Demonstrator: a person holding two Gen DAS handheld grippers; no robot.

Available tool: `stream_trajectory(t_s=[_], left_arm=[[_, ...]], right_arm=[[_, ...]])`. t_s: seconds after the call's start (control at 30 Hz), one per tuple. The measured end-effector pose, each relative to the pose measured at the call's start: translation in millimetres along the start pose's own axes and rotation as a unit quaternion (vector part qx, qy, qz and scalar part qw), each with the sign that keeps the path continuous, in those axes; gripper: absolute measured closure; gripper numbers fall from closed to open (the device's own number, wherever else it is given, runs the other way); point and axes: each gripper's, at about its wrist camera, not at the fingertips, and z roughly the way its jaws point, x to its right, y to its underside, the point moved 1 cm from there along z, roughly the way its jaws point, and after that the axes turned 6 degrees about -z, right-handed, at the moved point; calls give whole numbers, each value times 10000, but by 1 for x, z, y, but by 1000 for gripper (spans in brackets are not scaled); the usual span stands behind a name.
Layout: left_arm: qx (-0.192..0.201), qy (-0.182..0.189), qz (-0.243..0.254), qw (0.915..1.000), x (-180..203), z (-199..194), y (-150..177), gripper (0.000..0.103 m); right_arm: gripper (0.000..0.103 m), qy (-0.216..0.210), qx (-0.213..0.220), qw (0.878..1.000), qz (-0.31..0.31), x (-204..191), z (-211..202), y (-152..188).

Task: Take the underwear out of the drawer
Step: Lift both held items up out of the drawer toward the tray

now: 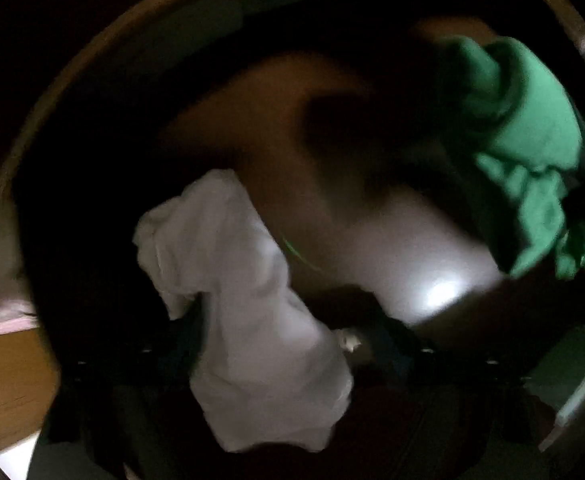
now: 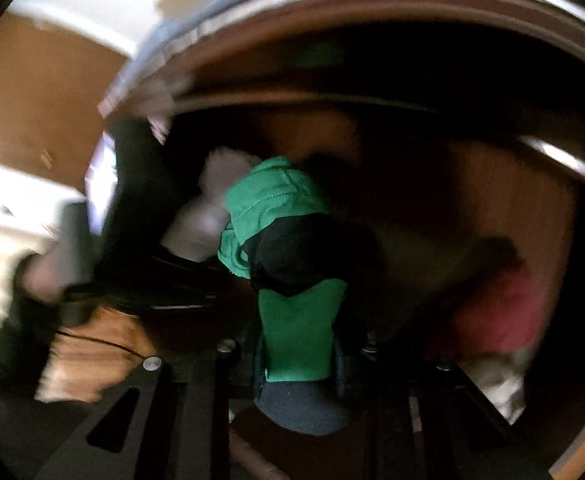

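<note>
I look straight down into a dark wooden drawer (image 1: 252, 120). White underwear (image 1: 248, 304) hangs bunched between my left gripper's (image 1: 288, 344) dim fingers and fills the gap from one to the other. It also shows in the right wrist view as white underwear (image 2: 212, 204), behind the green piece. Green underwear (image 2: 296, 336) with a black band sits pinched between my right gripper's (image 2: 300, 344) narrow jaws, its top bunched up ahead of them. In the left wrist view the green underwear (image 1: 528, 148) hangs at the upper right. Both views are blurred.
A red cloth (image 2: 500, 312) and a pale cloth (image 2: 496, 384) lie in the drawer at the right. The drawer's curved rim (image 2: 372, 4) runs overhead. A dark shape (image 2: 132, 208) at the left belongs to the other hand's tool. Wooden floor (image 1: 4, 380) lies outside.
</note>
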Motion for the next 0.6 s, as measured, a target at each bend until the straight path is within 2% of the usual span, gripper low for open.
stream_trajectory(t_s=[0.1,0.17,0.2,0.27,0.37,0.43,0.5,0.6], left_arm=[[78,-12,186,9998,-1,-1,0,38],[316,-2,423,9986,-3,-6,1,62],[404,26,456,9981,7,-11,-3,66],[533,351,277,9976,3,-14,-4,78],[662,823,-52,9944,-2,-18,-3,84],[811,1036,-248,9910,-5,-22,-1,85],[988,1116,-348,9882,-5,-27,3,85],[1215,1292,-456,9831,-3,-34,9,86]], right_arm=[[76,-677,361,9955,549,7,-11,15],[76,-1063,612,9886,878,17,-17,23],[76,-1211,731,9850,984,17,-18,33],[76,-1471,969,9768,1218,26,-22,44],[76,-1754,1343,9627,1561,34,-26,54],[76,-1950,1557,9520,1773,29,-13,49],[76,-2102,1777,9412,1961,22,-3,54],[76,-2199,1993,9332,2027,14,-1,58]])
